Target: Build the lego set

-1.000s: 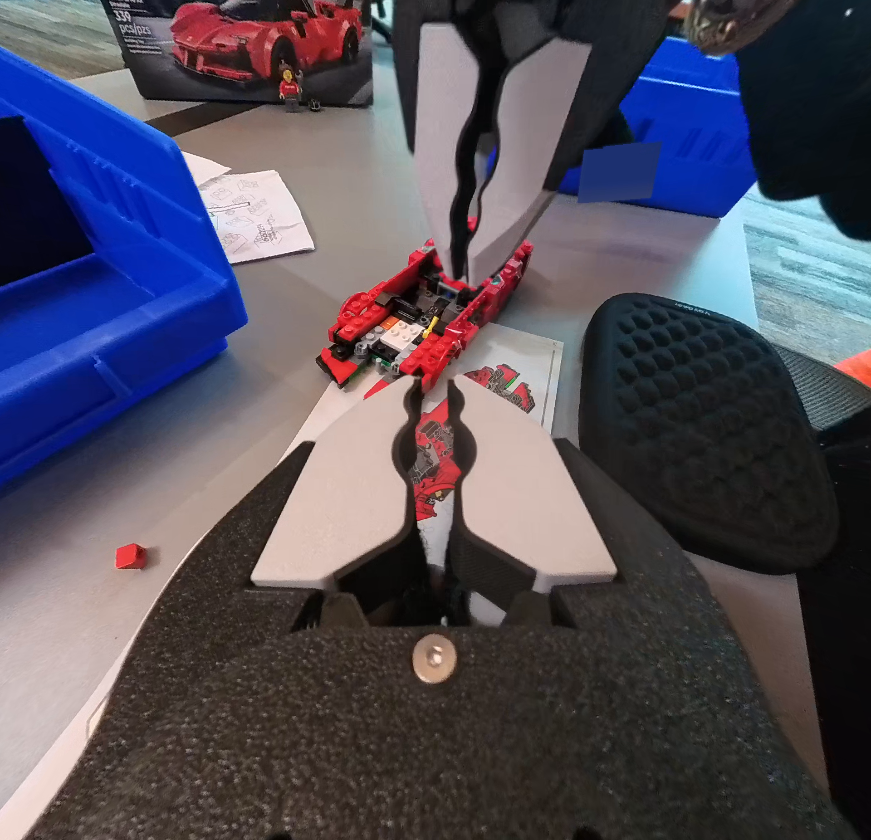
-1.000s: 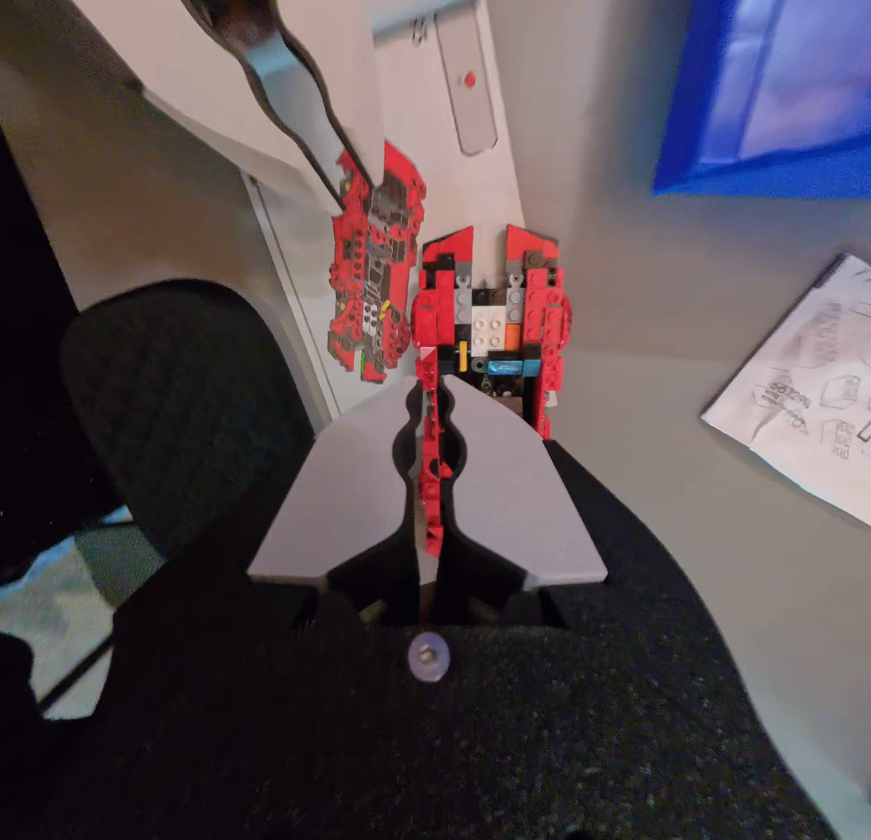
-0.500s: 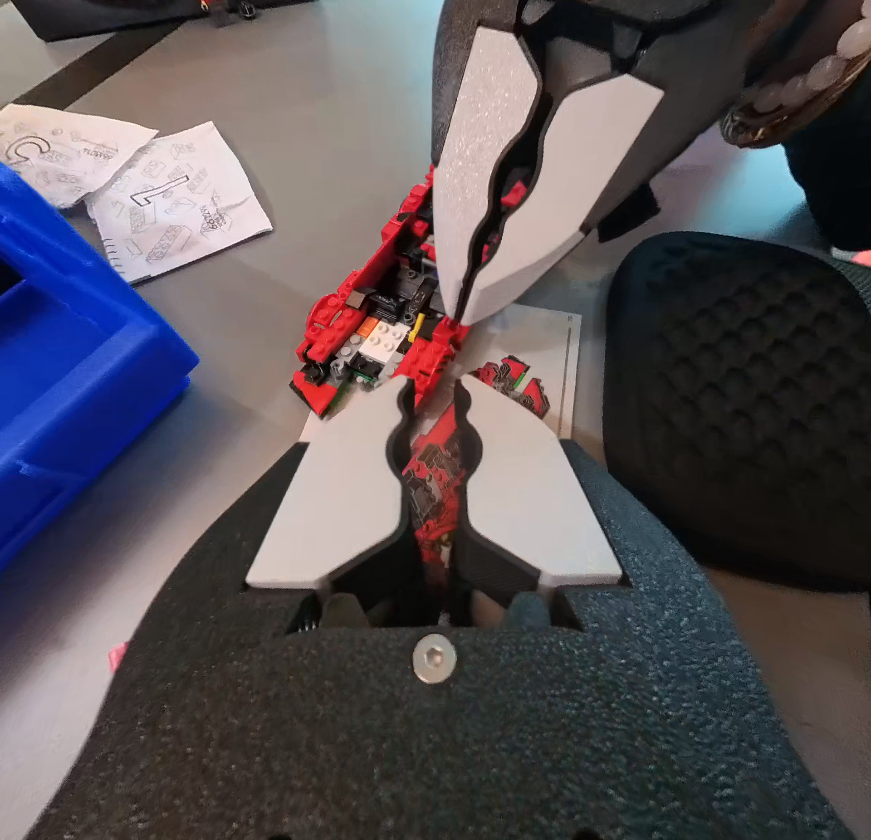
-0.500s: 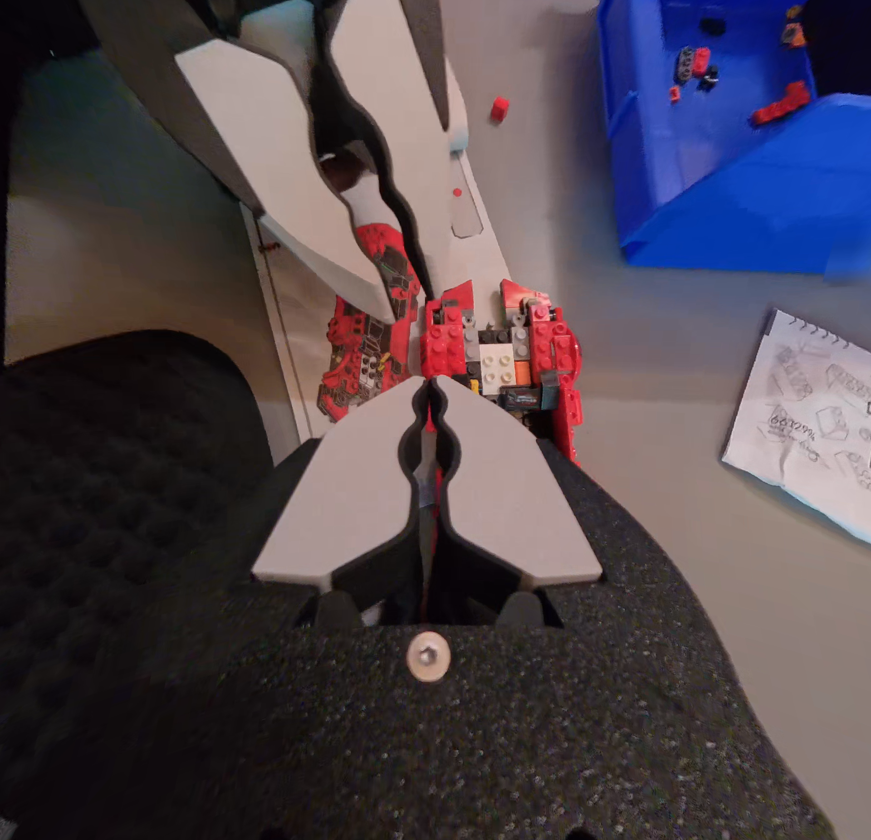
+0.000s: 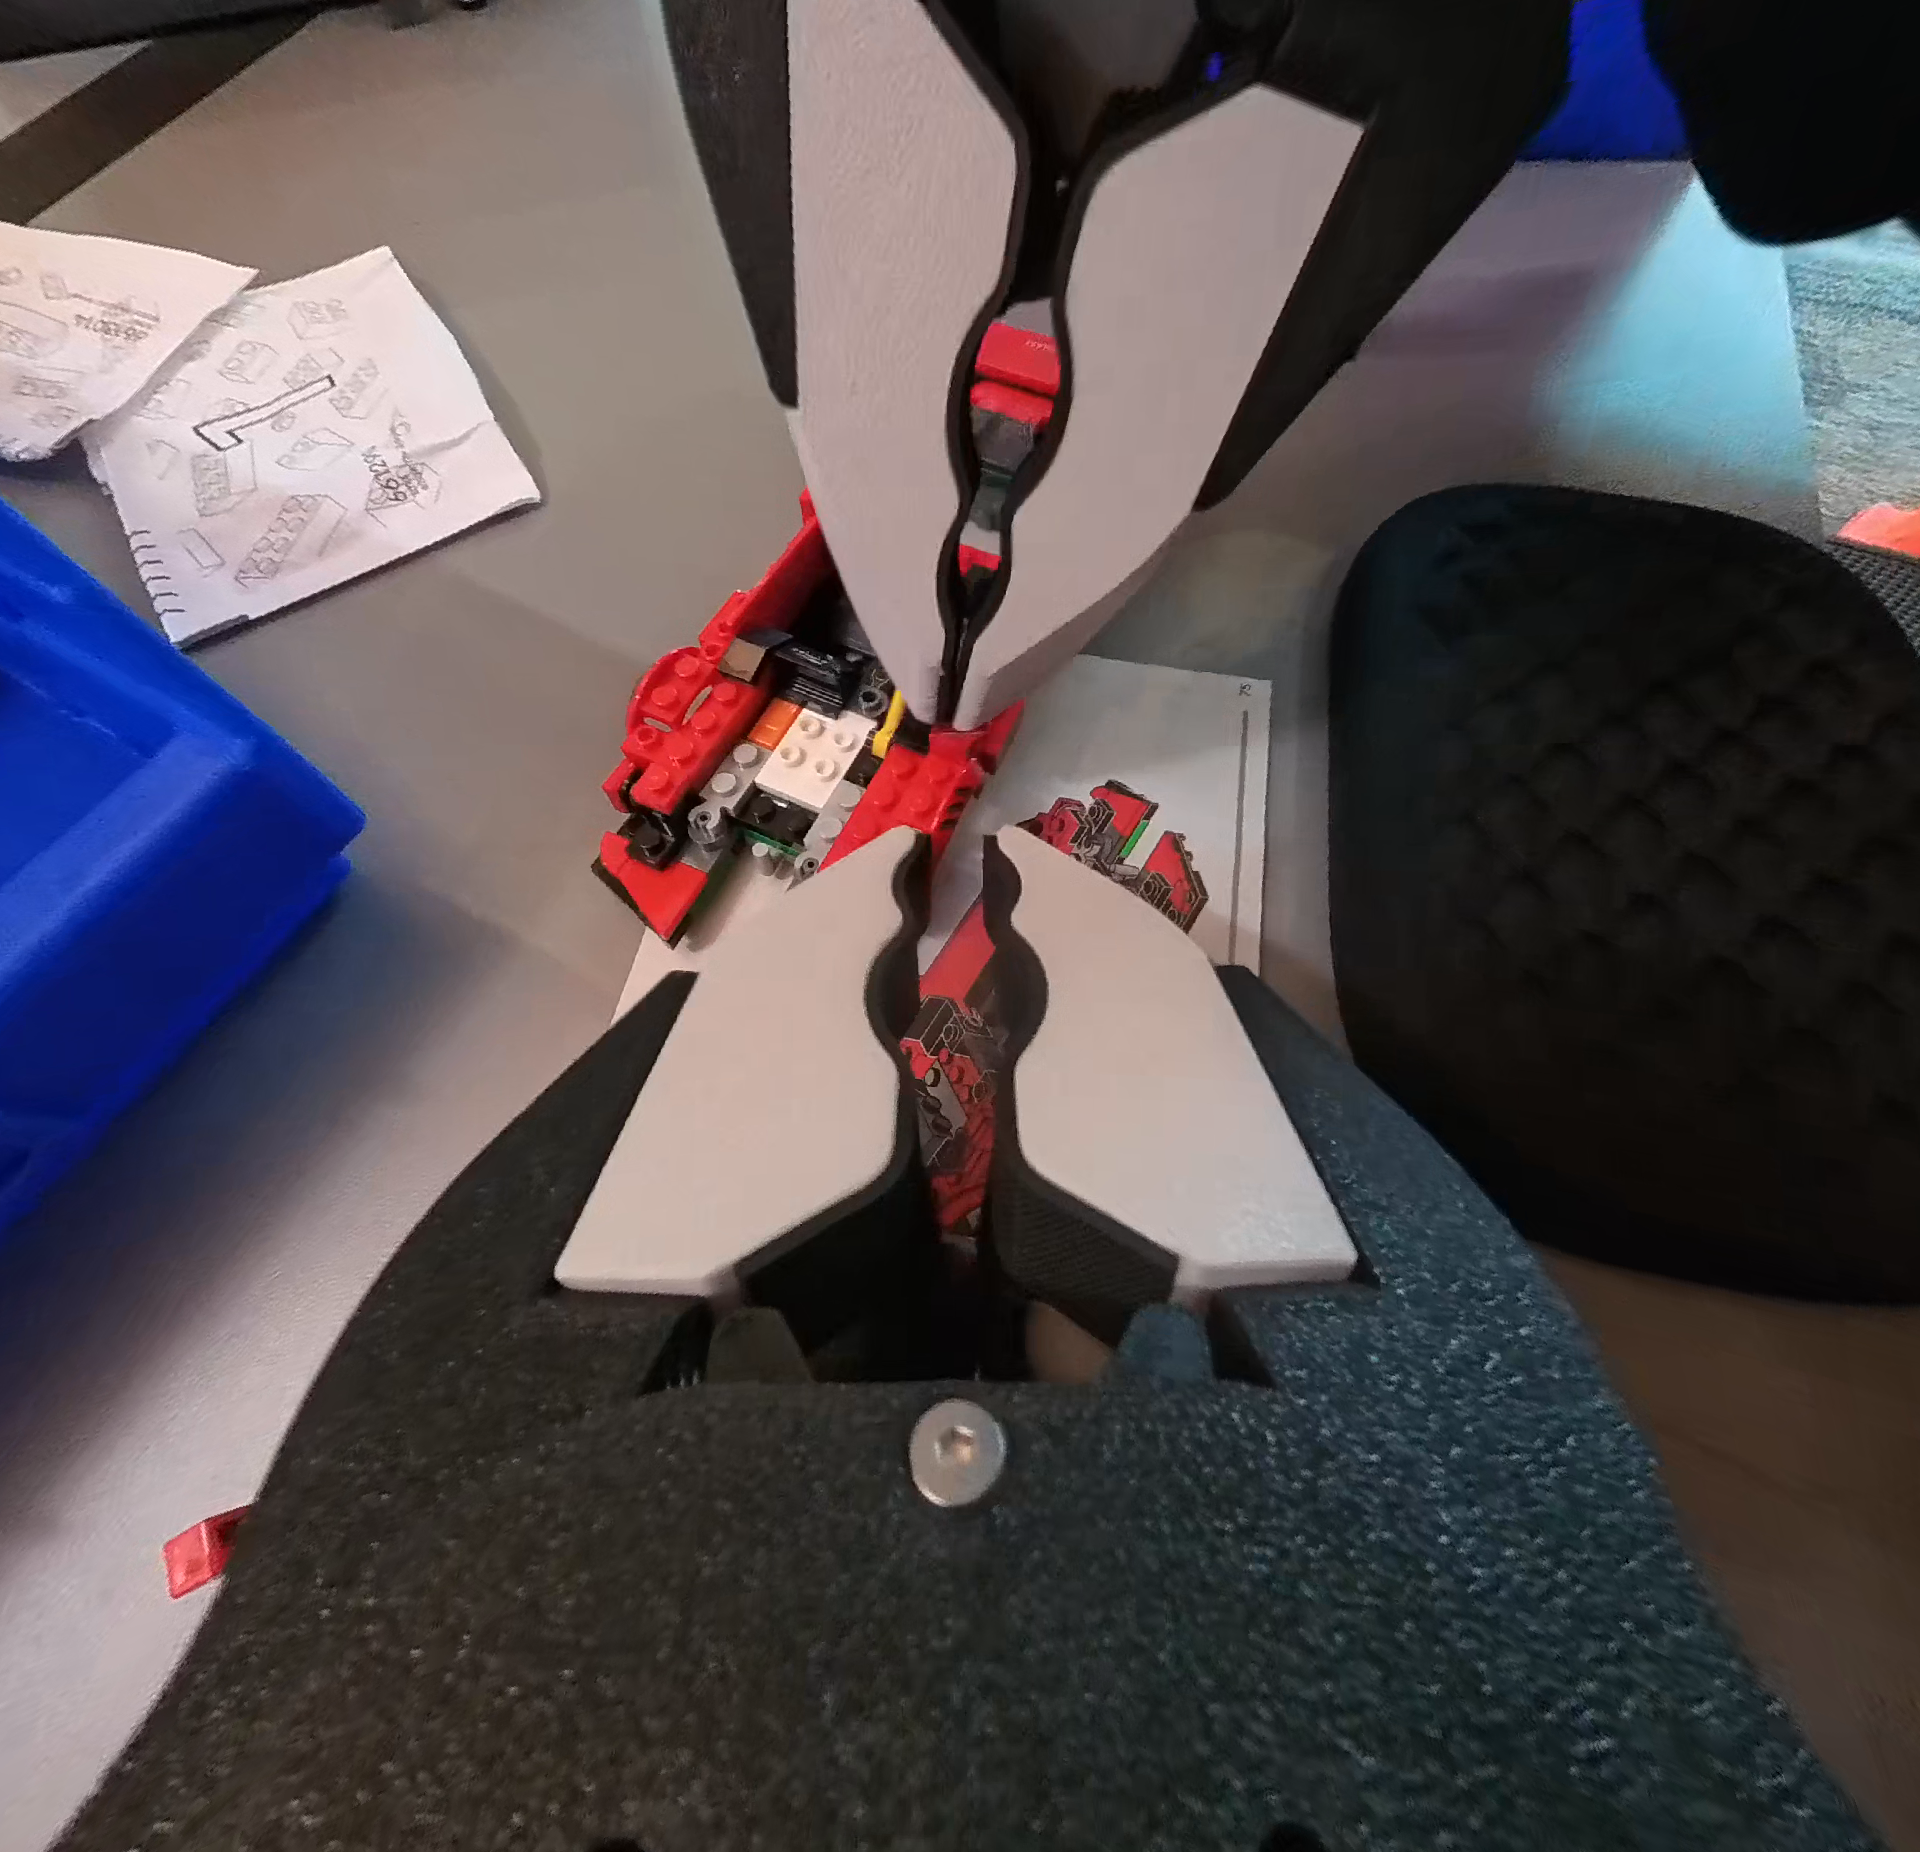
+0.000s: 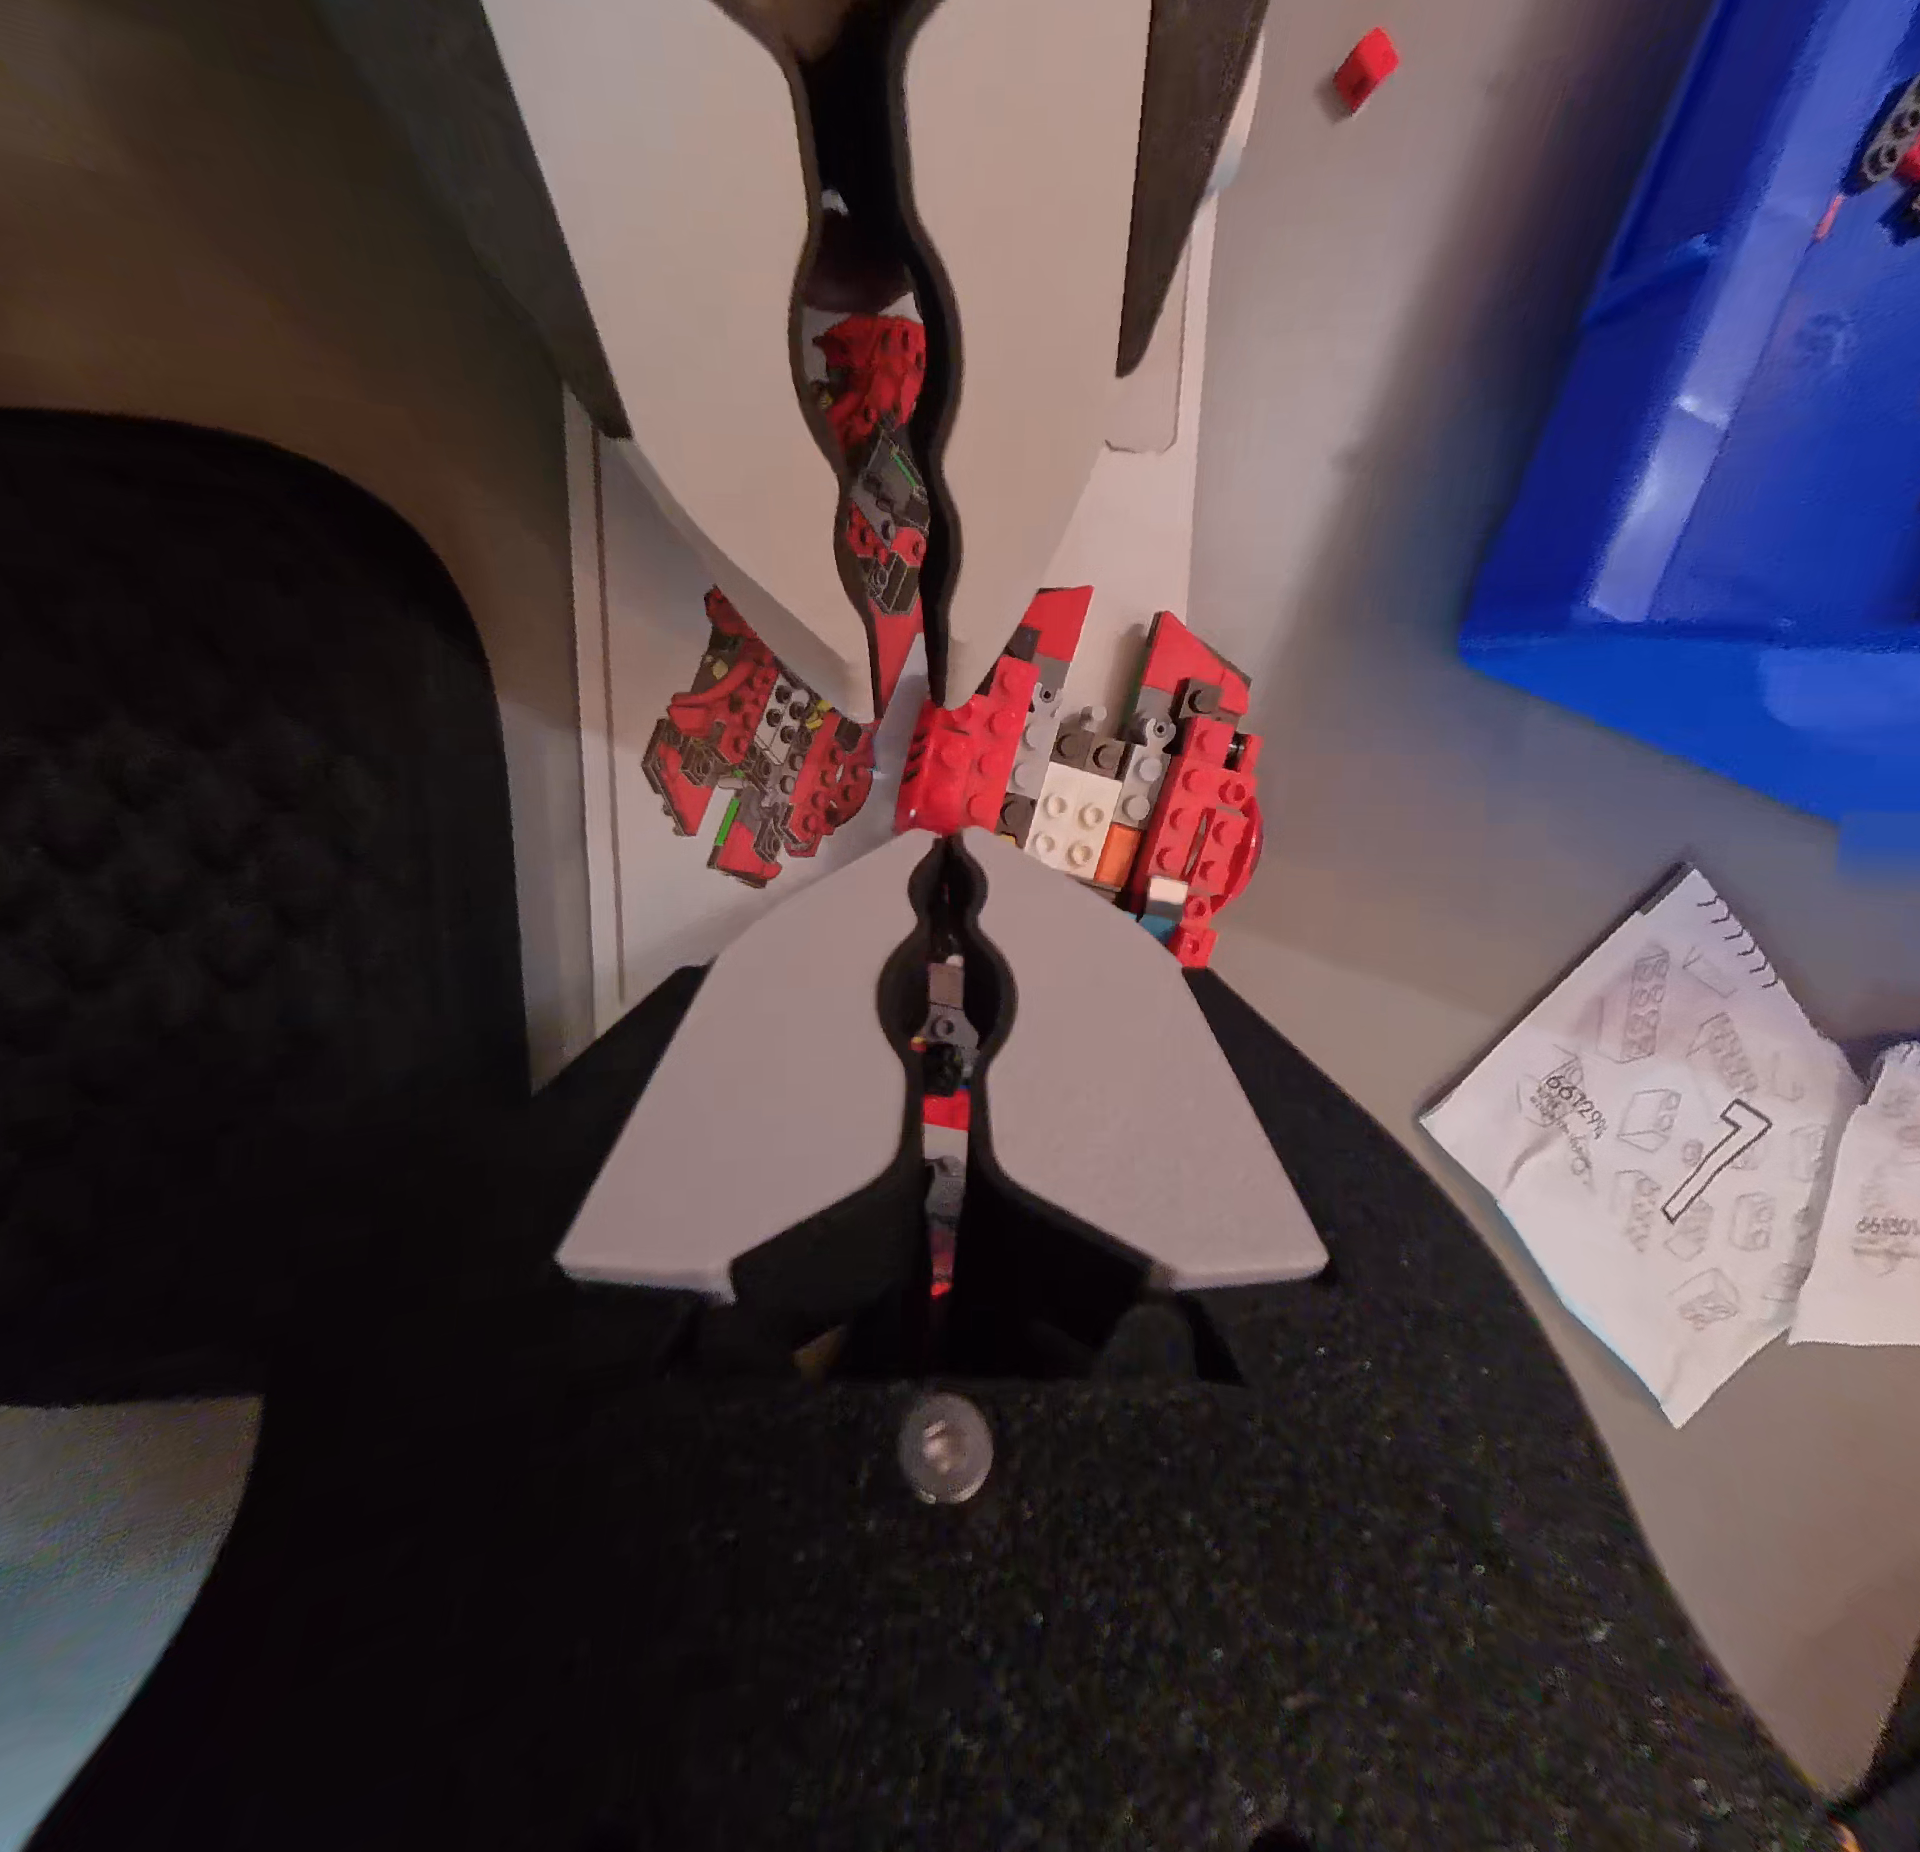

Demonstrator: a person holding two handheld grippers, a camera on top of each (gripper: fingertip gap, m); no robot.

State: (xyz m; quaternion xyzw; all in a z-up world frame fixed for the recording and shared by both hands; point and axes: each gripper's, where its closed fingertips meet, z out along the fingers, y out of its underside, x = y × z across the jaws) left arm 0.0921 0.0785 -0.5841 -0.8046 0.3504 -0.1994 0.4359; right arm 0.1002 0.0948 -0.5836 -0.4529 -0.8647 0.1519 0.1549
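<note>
Through my left wrist camera, my left gripper (image 5: 954, 841) hangs low over the instruction booklet (image 5: 1164, 763), its fingers slightly apart and holding nothing. The part-built red car (image 5: 790, 763) sits on the grey counter (image 5: 540, 275) just ahead, its nose overlapping the booklet. My right gripper (image 5: 951, 706) has slid forward from the car's rear to its near right flank within the last second, tips now pressing on red bricks there. That suggests I am seating that side panel firmly. A blue bin (image 5: 156, 867) stands left, 2 paper sheets (image 5: 301, 441) lie beyond, a black mesh pad (image 5: 1621, 867) crowds the right, and 1 loose red brick (image 5: 197, 1548) lies near my left gripper's body.

Through my right wrist camera, my right gripper (image 6: 943, 846) has its fingers together, tips meeting the car's (image 6: 1081, 784) red flank; I cannot tell whether a small piece is pinched between them. My left gripper (image 6: 914, 701) points in opposite, nearly touching, so room to work is tight. The bin (image 6: 1683, 452) holds spare pieces.
</note>
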